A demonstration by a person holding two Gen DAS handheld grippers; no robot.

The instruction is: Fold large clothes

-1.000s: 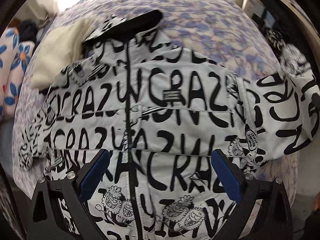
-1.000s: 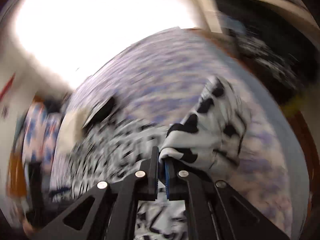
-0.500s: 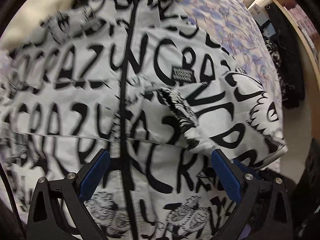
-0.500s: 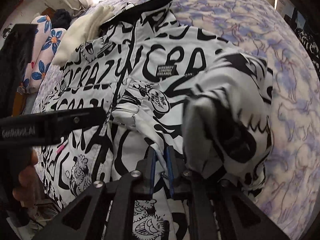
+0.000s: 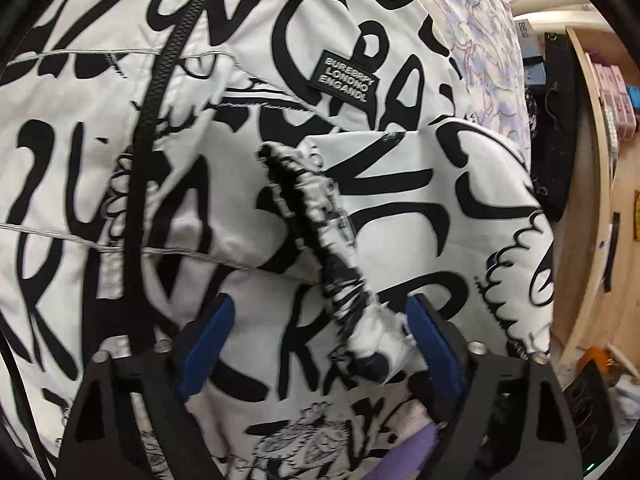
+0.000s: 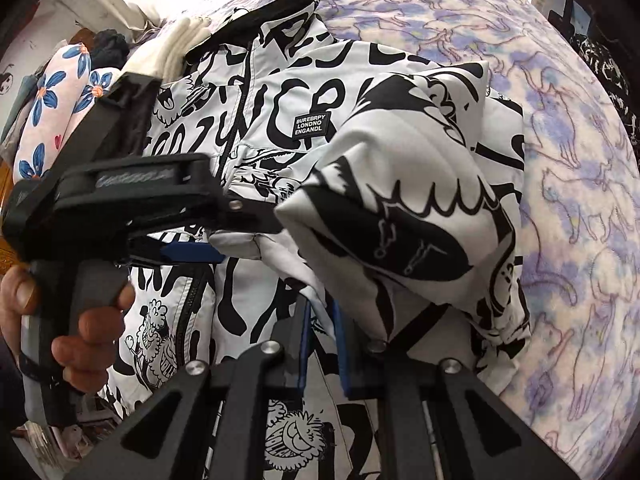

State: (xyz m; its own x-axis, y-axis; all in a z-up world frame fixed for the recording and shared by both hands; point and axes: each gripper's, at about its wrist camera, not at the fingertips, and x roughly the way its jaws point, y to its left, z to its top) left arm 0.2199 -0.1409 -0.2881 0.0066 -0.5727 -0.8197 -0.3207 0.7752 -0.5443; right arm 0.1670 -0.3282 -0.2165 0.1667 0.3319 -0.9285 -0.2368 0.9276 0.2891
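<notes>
A white jacket with black lettering (image 5: 168, 152) lies zip-up on the bed and also shows in the right wrist view (image 6: 256, 120). Its right sleeve (image 6: 420, 184) is folded over the chest. My left gripper (image 5: 320, 344) is open low over the jacket, with the sleeve's elastic cuff (image 5: 320, 232) lying between its blue pads, against the right one. It also shows in the right wrist view (image 6: 216, 236), held by a hand. My right gripper (image 6: 322, 344) is shut on a fold of sleeve fabric near the hem.
A purple-patterned bedspread (image 6: 560, 160) covers the bed. A floral pillow (image 6: 52, 112) and a cream cloth (image 6: 168, 52) lie near the jacket's black collar (image 6: 264, 8). A wooden shelf unit (image 5: 592, 160) with dark clothes stands right of the bed.
The right gripper has carried the sleeve from the right side over the jacket's chest. The left gripper has moved in low over the jacket to the cuff, jaws still open.
</notes>
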